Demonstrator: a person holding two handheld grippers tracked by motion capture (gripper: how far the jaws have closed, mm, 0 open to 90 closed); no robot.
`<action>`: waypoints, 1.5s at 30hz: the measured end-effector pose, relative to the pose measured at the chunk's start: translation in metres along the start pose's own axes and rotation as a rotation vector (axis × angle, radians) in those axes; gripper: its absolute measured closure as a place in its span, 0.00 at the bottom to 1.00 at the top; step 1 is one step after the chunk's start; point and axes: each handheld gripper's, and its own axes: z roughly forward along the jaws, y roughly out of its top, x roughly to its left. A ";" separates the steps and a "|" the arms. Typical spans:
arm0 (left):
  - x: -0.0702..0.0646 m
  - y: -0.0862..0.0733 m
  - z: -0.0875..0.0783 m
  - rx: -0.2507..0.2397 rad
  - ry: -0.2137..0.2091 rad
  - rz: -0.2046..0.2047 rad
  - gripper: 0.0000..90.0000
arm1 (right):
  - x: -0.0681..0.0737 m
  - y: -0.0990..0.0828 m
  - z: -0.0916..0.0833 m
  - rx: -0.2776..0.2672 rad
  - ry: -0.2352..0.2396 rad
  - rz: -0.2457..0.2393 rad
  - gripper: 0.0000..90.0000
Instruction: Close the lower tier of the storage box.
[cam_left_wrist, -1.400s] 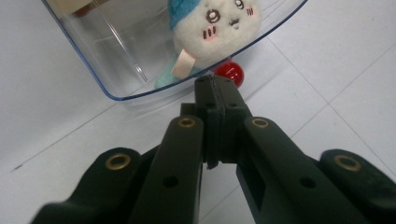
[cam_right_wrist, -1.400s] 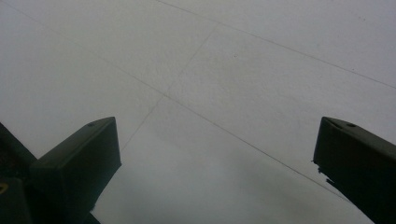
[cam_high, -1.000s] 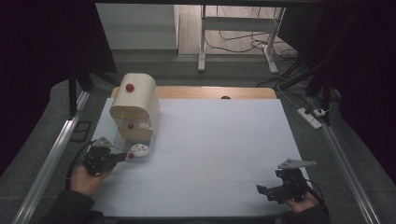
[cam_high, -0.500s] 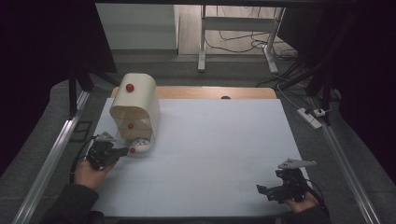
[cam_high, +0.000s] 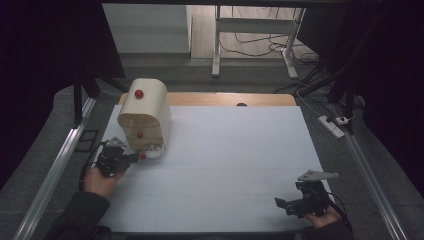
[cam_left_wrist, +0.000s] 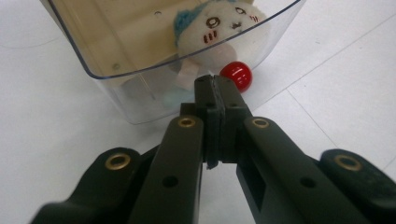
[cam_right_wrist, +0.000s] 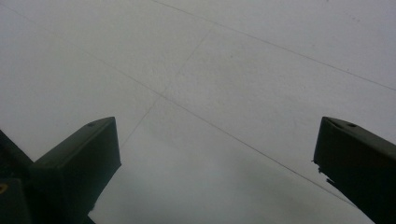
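A cream, round-topped box (cam_high: 145, 107) with red knobs stands at the far left of the white table (cam_high: 225, 150). At its foot a clear plastic drawer (cam_left_wrist: 116, 93) sticks out, holding a white plush toy with blue ears (cam_left_wrist: 219, 28). A red knob (cam_left_wrist: 236, 76) sits on the drawer's front. My left gripper (cam_left_wrist: 215, 81) is shut with nothing seen between its jaws, and its tips sit just left of that knob, close against the clear wall. From above, the left gripper (cam_high: 131, 157) points at the box's base. My right gripper (cam_high: 282, 205) hovers open over bare table at the near right.
A wooden strip (cam_high: 210, 99) borders the table's far edge. Metal rails (cam_high: 55, 170) run along both sides. A power strip (cam_high: 332, 126) and cables lie on the floor at the right, beyond the table.
My left gripper has edged a little toward the box's base, and the clear drawer looks slightly farther in. The right gripper has stayed where it was.
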 end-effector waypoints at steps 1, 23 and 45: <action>0.000 0.001 0.001 -0.003 0.003 0.001 0.98 | 0.000 0.000 0.000 -0.003 -0.004 0.002 0.00; 0.006 0.013 0.011 -0.018 0.032 -0.005 0.98 | 0.002 0.000 0.001 0.010 -0.010 -0.010 0.00; 0.010 0.017 0.016 -0.021 0.040 -0.002 0.97 | 0.002 0.001 0.002 0.020 -0.011 -0.016 0.00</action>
